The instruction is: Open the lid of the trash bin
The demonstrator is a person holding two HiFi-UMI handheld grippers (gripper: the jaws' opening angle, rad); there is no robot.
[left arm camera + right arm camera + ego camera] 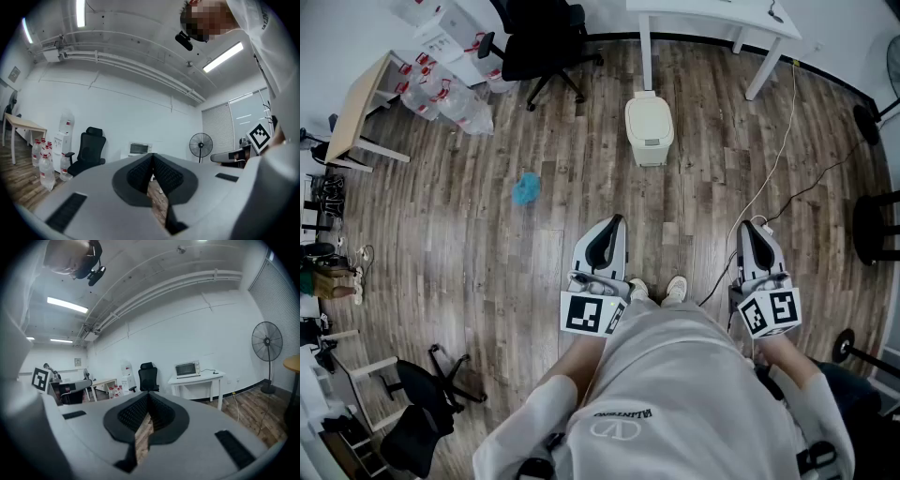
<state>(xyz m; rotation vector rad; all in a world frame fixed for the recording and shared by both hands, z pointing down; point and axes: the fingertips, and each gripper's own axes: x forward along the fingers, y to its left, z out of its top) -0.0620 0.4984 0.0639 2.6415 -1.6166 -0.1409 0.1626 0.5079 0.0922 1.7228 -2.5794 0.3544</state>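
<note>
The trash bin (649, 129) is a small cream bin with its lid down; it stands on the wood floor by the leg of a white table (712, 17), about a stride ahead of my feet. My left gripper (616, 223) is held low in front of me, shut and empty, pointing toward the bin but well short of it. My right gripper (751, 226) is also shut and empty, off to the bin's right. In the left gripper view the closed jaws (152, 157) hide the bin. The right gripper view shows closed jaws (148, 395) and the room beyond, with no bin in sight.
A blue rag-like clump (526, 188) lies on the floor left of the bin. A black office chair (542, 42) and water bottles (450, 98) stand at the back left. A white cable (769, 178) runs along the floor on the right. A folded black chair (427, 398) lies near left.
</note>
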